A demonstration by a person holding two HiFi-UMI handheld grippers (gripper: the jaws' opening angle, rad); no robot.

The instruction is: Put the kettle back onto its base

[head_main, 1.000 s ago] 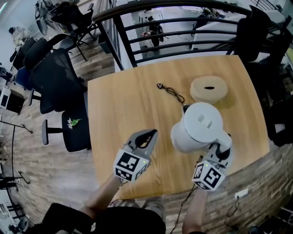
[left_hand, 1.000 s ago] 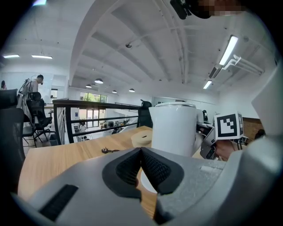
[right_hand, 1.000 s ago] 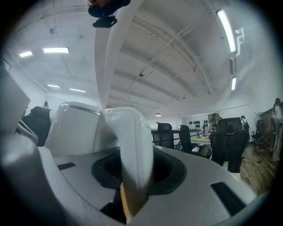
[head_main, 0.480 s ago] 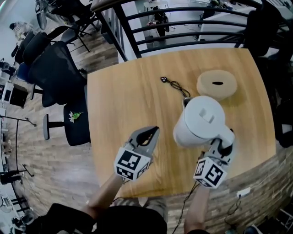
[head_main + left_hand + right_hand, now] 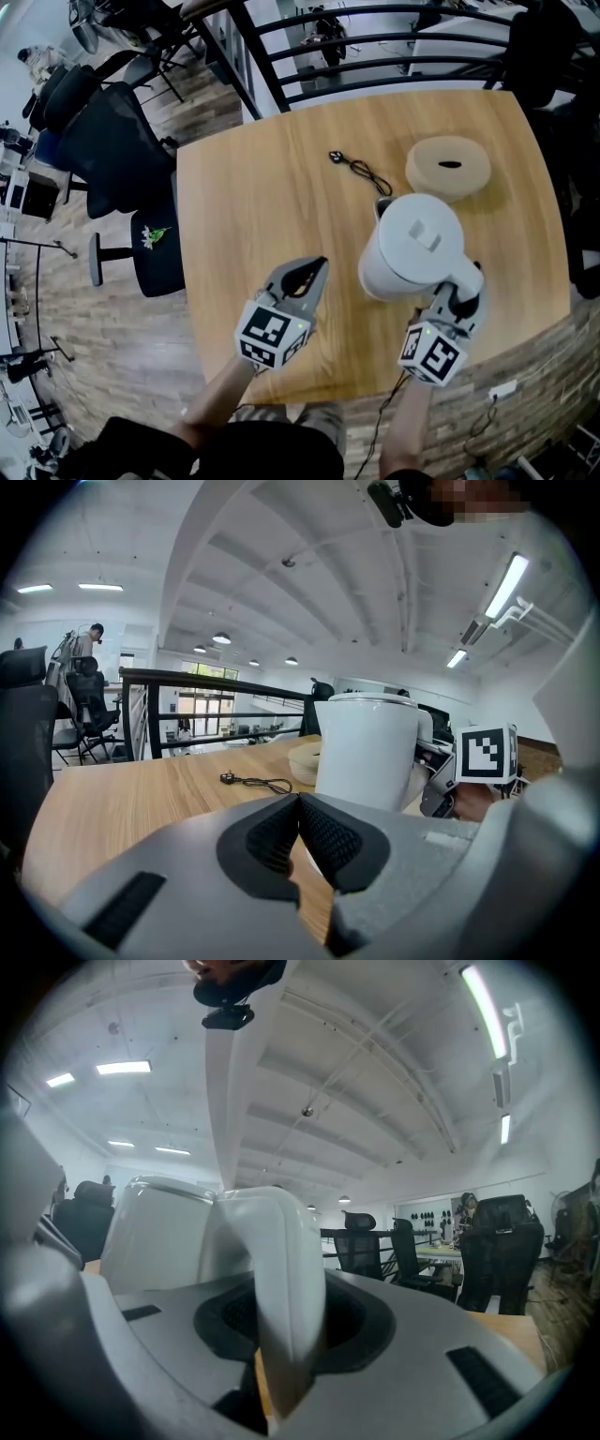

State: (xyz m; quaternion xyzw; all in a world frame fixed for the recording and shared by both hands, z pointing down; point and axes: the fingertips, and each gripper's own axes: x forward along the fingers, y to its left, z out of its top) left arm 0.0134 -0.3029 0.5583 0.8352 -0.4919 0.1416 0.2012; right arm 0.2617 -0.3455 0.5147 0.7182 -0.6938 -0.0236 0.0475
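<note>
Head view: kettle (image 5: 412, 246) upright at 7 o'clock of its base (image 5: 448, 167), apart from it and not yet seated. I can't tell whether it rests on the surface (image 5: 244, 206). Cord (image 5: 356, 171) lies at 9 o'clock of the base. Right hand-held gripper (image 5: 457, 300) sits at the kettle's 5 o'clock; left hand-held gripper (image 5: 311, 272) at its 8 o'clock, clear of it.

Left gripper view: jaws fully together, nothing between them.

Right gripper view: jaws roughly half apart, pads clamped on the handle (image 5: 281, 1269).

Risk, as I judge it: a handle-only grip could let the body swing and land off-centre on the base.
</note>
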